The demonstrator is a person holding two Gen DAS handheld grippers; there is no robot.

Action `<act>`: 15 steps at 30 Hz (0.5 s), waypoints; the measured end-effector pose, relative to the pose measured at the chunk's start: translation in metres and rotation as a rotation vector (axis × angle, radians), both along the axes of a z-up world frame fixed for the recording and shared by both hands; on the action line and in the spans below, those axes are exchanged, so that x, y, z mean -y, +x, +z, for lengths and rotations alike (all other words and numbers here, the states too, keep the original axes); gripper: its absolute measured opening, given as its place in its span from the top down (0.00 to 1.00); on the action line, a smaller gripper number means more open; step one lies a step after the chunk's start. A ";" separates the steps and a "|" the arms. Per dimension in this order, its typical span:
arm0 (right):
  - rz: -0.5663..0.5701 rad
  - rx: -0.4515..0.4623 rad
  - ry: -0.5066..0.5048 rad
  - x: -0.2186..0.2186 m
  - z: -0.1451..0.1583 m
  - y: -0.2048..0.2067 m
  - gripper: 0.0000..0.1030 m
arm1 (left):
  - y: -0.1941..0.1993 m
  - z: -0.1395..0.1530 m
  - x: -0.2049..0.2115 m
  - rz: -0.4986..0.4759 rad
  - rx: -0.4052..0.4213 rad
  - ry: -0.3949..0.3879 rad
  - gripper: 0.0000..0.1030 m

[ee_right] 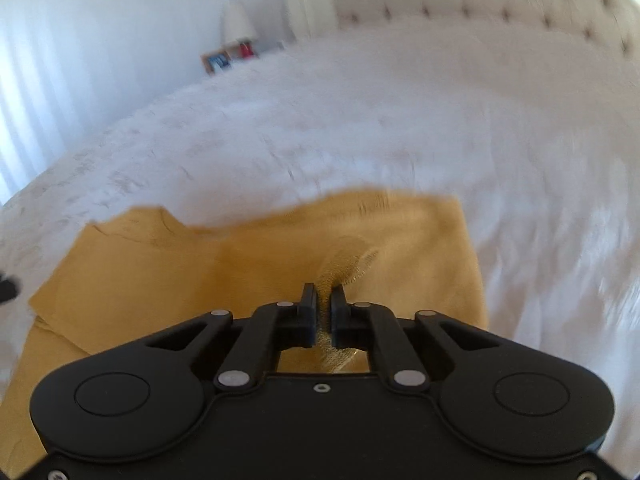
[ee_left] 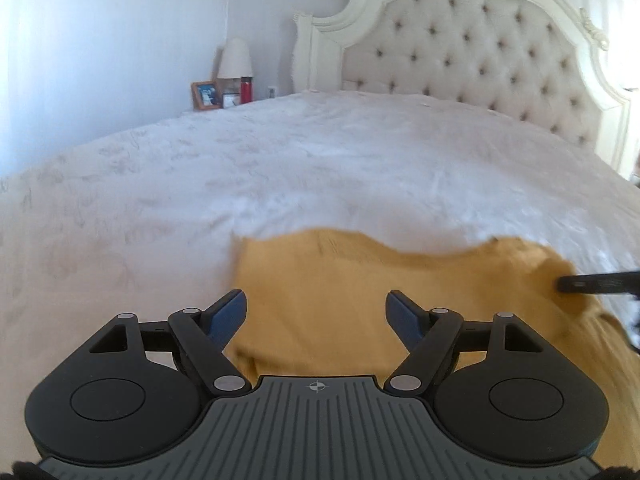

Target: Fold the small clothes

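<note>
Only the right cam shows the right gripper (ee_right: pixel 324 300) pinching a fold of the one mustard garment (ee_left: pixel 360 300) on the bed (ee_left: pixel 280 160); left gripper (ee_left: pixel 316 308) gapes wide above it.

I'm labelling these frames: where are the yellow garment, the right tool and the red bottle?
yellow garment (ee_left: pixel 340 300): left wrist view, flat middle of the cloth.
right tool (ee_right: pixel 323 300): right wrist view, between fingertips.
red bottle (ee_left: pixel 246 90): left wrist view, its body.
</note>
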State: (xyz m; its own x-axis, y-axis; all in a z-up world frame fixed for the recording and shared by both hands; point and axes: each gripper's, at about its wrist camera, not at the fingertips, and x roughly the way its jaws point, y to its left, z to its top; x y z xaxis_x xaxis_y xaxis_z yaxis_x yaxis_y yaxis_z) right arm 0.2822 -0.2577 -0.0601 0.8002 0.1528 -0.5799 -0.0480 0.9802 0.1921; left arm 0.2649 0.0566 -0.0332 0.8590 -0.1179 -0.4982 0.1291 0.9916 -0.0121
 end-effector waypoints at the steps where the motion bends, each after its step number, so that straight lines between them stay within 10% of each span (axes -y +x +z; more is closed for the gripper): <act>1: -0.014 0.022 -0.020 0.002 0.007 -0.001 0.88 | 0.010 0.001 0.002 0.003 0.006 0.015 0.26; 10: -0.136 -0.148 -0.036 0.038 -0.031 0.015 0.81 | 0.060 -0.052 0.004 0.085 -0.252 0.141 0.24; 15: -0.192 -0.094 -0.095 0.033 -0.019 0.000 0.43 | 0.041 -0.049 -0.014 0.105 -0.237 0.083 0.25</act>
